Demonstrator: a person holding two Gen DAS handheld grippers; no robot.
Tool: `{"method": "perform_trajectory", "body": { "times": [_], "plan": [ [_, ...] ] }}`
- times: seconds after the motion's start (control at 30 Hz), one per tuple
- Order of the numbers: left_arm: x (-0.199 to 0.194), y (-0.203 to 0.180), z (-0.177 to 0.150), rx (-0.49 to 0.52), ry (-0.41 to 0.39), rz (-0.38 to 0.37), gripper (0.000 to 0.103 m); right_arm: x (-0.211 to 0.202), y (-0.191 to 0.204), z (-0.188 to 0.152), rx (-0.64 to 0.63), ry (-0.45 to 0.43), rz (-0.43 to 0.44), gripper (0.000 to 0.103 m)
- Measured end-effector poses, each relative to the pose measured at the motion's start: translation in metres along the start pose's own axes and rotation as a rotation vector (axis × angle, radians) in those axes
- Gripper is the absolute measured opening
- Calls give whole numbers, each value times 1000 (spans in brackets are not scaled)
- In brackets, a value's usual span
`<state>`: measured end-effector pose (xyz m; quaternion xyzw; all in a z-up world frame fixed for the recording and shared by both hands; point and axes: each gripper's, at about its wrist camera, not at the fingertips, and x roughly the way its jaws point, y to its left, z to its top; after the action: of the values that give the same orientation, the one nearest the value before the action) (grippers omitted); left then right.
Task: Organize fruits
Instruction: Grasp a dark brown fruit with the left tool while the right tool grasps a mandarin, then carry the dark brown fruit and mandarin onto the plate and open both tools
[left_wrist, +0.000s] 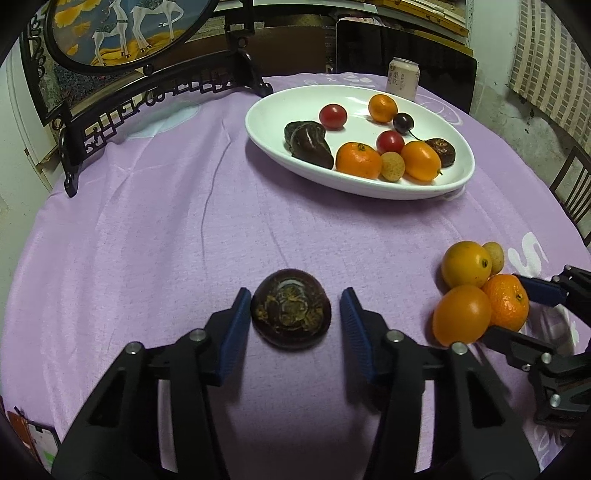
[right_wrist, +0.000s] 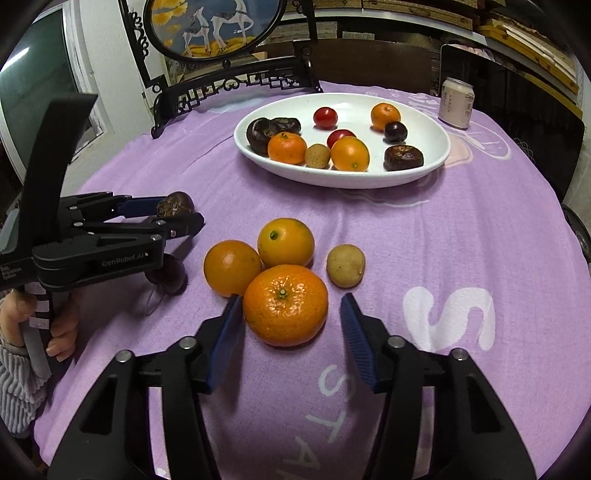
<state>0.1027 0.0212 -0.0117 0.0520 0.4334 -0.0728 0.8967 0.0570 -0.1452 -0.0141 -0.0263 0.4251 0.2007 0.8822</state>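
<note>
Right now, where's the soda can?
In both views the soda can stands upright at the table's far right, just behind the white plate.

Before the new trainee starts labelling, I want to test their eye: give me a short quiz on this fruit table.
1. True or false: the left gripper straddles a dark brown fruit on the purple tablecloth.
2. Which fruit sits between the right gripper's fingers? A) red cherry tomato B) mandarin C) drink can
3. Fill in: the sorted fruits lie in a white oval ____.

Key
1. True; a gap shows on one side.
2. B, the mandarin, not yet pressed.
3. Dish, near the drink can.
</note>
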Motion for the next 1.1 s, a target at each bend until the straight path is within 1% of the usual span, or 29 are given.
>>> {"method": "perform_trajectory", "body": {
  "times": [0.07, 0.13, 0.23, 0.4, 0.57, 0.9, 1.1],
  "plan": [
    [0, 1, 0, -5, 0, 1, 47, 2, 2, 0, -10, 4, 1, 47],
    [-1, 2, 0, -13, 0, 0, 43, 2, 4, -1, -21, 0, -7, 47],
    [-2, 5, 1, -27, 1, -13, 43, 1, 3, -1, -15, 1, -4, 46],
    [-3, 7, 1, -28, -3, -8, 43, 1, 1, 0, -7, 3, 2, 46],
    [-11, 11, 3, -49, -33, -5, 43, -1, -2, 0, 10, -1, 12, 46],
    [-28, 6, 9, -36, -85, 10, 43, -16, -11, 3, 53, -48, 31, 46],
    [-37, 3, 15, -25, -109, 16, 43, -30, -19, 6, 89, -95, 45, 46]
  ]
}}
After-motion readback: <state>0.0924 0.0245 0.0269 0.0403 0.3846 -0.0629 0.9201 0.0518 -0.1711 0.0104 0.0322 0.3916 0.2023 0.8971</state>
